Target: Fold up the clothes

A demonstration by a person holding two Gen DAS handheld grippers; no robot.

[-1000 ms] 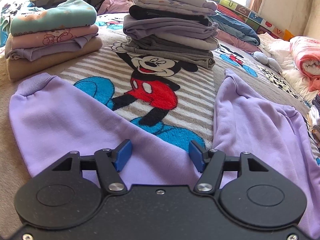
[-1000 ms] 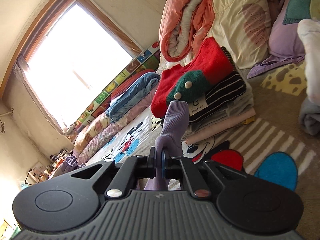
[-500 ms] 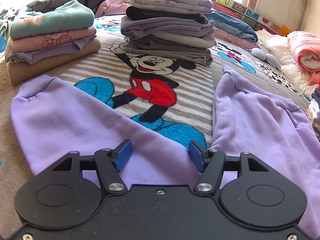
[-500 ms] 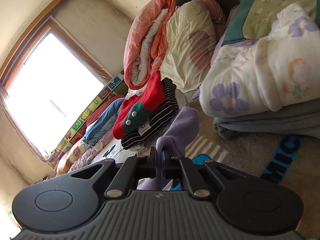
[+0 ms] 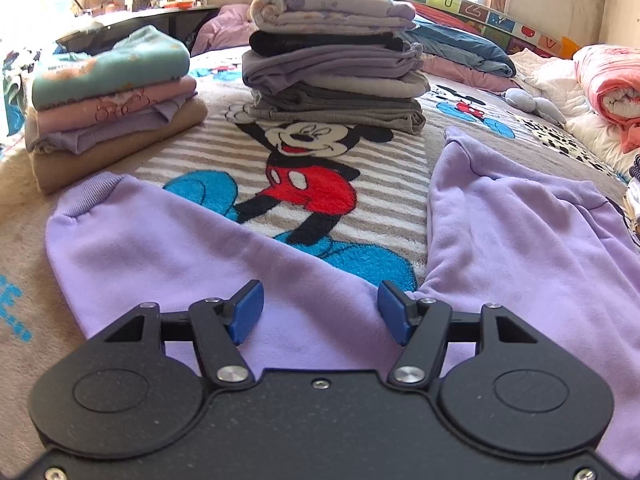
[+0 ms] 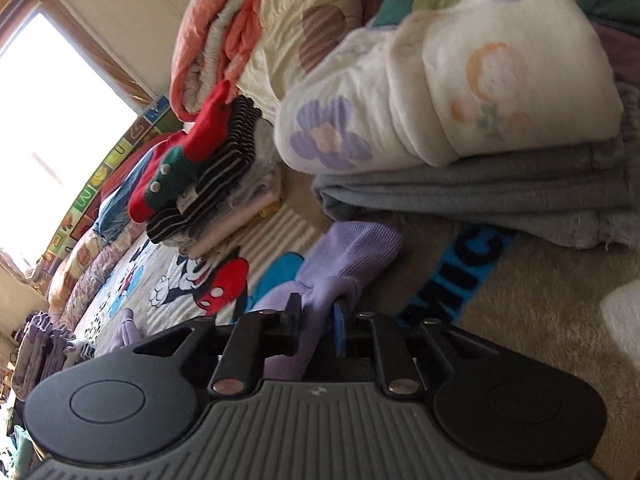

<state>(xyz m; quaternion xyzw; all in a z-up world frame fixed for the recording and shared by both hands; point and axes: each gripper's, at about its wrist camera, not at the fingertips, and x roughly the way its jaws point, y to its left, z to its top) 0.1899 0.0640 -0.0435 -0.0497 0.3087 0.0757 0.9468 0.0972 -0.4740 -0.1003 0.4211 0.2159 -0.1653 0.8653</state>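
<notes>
A lilac pair of sweatpants lies spread on the Mickey Mouse blanket, one leg to the left, the other to the right. My left gripper is open, its blue pads just above the crotch of the pants. In the right wrist view my right gripper has its jaws partly apart around a ribbed lilac cuff, which lies low on the blanket; the pads look loose on the cloth.
A tall stack of folded clothes stands straight ahead, a shorter stack at the left. Beside the right gripper are a folded floral blanket on grey cloth, a red and striped stack and rolled quilts.
The right gripper has swung down with the cuff from mid-air to the blanket and its jaws have parted. The left gripper has stayed open over the pants, shifting slightly.
</notes>
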